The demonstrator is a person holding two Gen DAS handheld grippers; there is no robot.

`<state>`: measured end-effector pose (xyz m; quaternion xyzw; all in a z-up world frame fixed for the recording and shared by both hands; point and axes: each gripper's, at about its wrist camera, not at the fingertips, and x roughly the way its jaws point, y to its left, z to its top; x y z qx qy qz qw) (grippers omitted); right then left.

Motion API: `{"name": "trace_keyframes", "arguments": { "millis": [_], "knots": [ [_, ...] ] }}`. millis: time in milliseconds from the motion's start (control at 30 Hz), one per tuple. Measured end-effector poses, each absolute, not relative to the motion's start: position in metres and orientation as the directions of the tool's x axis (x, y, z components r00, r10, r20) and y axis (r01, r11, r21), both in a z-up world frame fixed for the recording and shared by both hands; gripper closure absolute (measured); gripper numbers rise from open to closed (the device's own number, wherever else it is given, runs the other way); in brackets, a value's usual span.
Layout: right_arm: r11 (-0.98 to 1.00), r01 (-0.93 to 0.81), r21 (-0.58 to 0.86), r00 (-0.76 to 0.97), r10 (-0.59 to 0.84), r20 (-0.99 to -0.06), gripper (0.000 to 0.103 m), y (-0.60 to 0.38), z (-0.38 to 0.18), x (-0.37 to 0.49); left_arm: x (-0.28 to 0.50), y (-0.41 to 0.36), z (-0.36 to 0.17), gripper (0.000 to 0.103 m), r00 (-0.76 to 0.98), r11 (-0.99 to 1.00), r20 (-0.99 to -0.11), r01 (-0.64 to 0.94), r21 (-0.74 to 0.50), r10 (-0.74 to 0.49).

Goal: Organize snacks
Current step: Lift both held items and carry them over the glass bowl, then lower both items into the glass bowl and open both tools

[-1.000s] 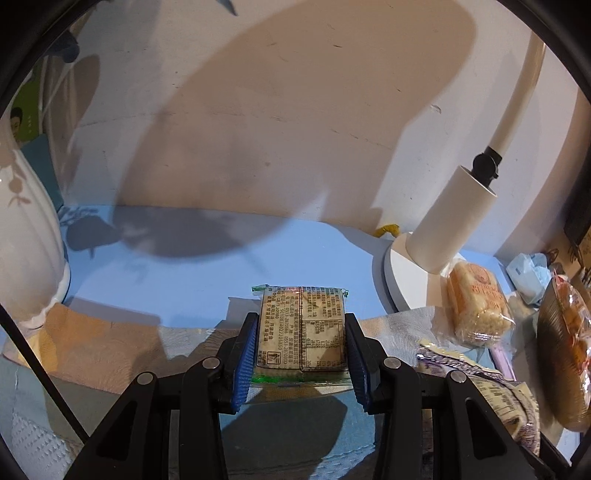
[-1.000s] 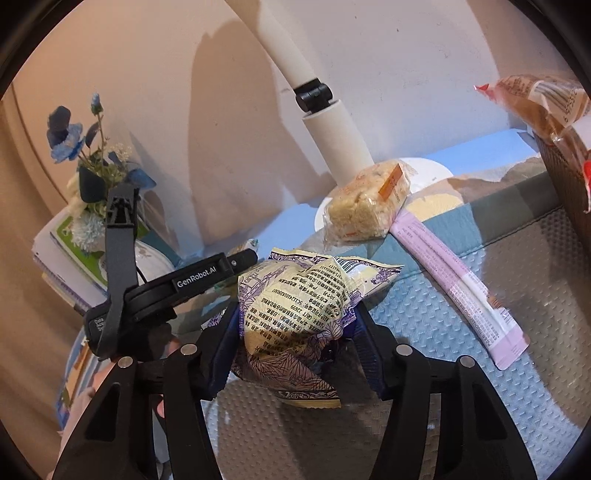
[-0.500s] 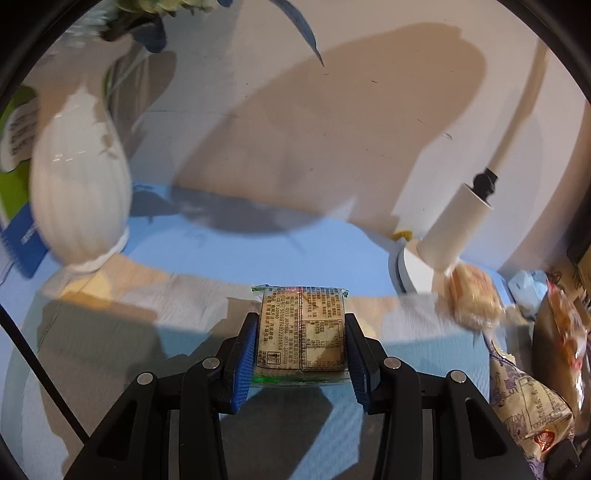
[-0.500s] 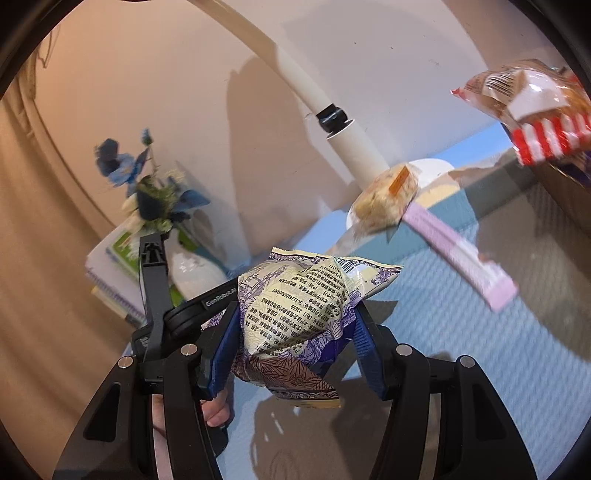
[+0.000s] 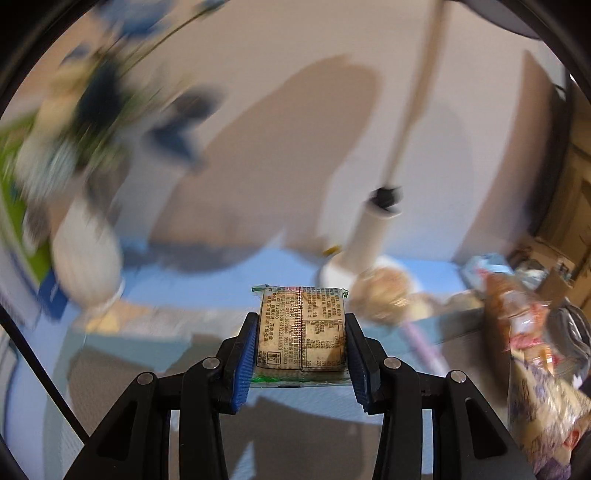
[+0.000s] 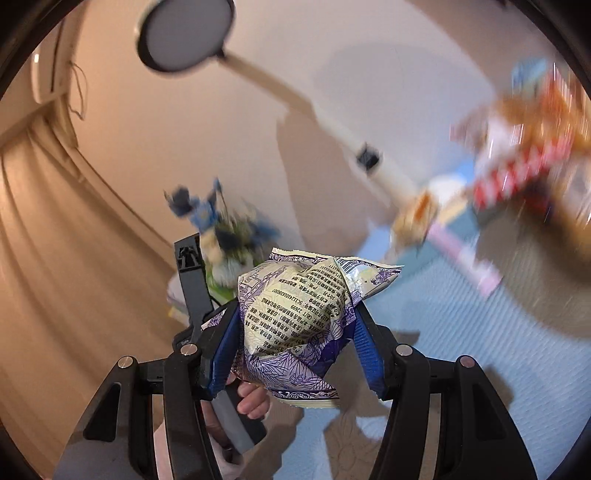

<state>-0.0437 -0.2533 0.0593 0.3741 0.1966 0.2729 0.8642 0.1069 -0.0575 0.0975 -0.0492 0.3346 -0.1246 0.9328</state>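
My left gripper [image 5: 301, 334] is shut on a flat square cracker packet [image 5: 302, 332] with printed text, held above the blue table. My right gripper [image 6: 295, 321] is shut on a crumpled purple and cream snack bag [image 6: 299, 325], held well above the table. That bag also shows at the right edge of the left wrist view [image 5: 543, 413]. A round yellow rice-cake packet [image 5: 382, 295] lies by the lamp base, with a long pink stick packet [image 6: 465, 254] beside it. A dark basket with several snack packets [image 6: 524, 155] stands at the right, blurred.
A white desk lamp [image 5: 373, 236] stands at the back against the wall, its round head [image 6: 184, 35] high up. A white vase with blue flowers [image 5: 86, 254] stands at the left, with books behind it. The left hand-held gripper [image 6: 194, 291] shows in the right wrist view.
Both grippers have risen and swung right with their packets still held. The table and vase have dropped lower in view, the basket has come closer, and the scene is motion-blurred.
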Motion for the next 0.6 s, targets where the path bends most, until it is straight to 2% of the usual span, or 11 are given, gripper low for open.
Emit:
{"name": "trace_keyframes", "arguments": {
  "millis": [167, 367, 500, 567, 600],
  "knots": [
    [0.648, -0.314, 0.694, 0.853, 0.514, -0.095, 0.046, -0.308, 0.101, -0.059, 0.112, -0.127, 0.144, 0.060, 0.737, 0.939, -0.594, 0.328, -0.102, -0.322],
    [0.722, -0.194, 0.664, 0.940, 0.330, -0.084, 0.046, -0.385, 0.125, -0.083, 0.125, -0.221, 0.184, 0.060, 0.670, 0.864, -0.577, 0.483, -0.140, -0.468],
    [0.724, -0.099, 0.683, 0.968, 0.228, -0.101, 0.045, -0.432, 0.114, -0.093, 0.126, -0.292, 0.191, 0.060, 0.603, 0.794, -0.576, 0.591, -0.143, -0.552],
    [0.728, -0.055, 0.683, 0.968, 0.205, -0.141, 0.038, -0.449, 0.104, -0.093, 0.129, -0.326, 0.183, 0.059, 0.551, 0.755, -0.597, 0.638, -0.149, -0.583],
    [0.734, -0.018, 0.679, 0.961, 0.201, -0.192, 0.026, -0.457, 0.096, -0.090, 0.131, -0.340, 0.178, 0.057, 0.526, 0.744, -0.621, 0.652, -0.144, -0.581]
  ]
}}
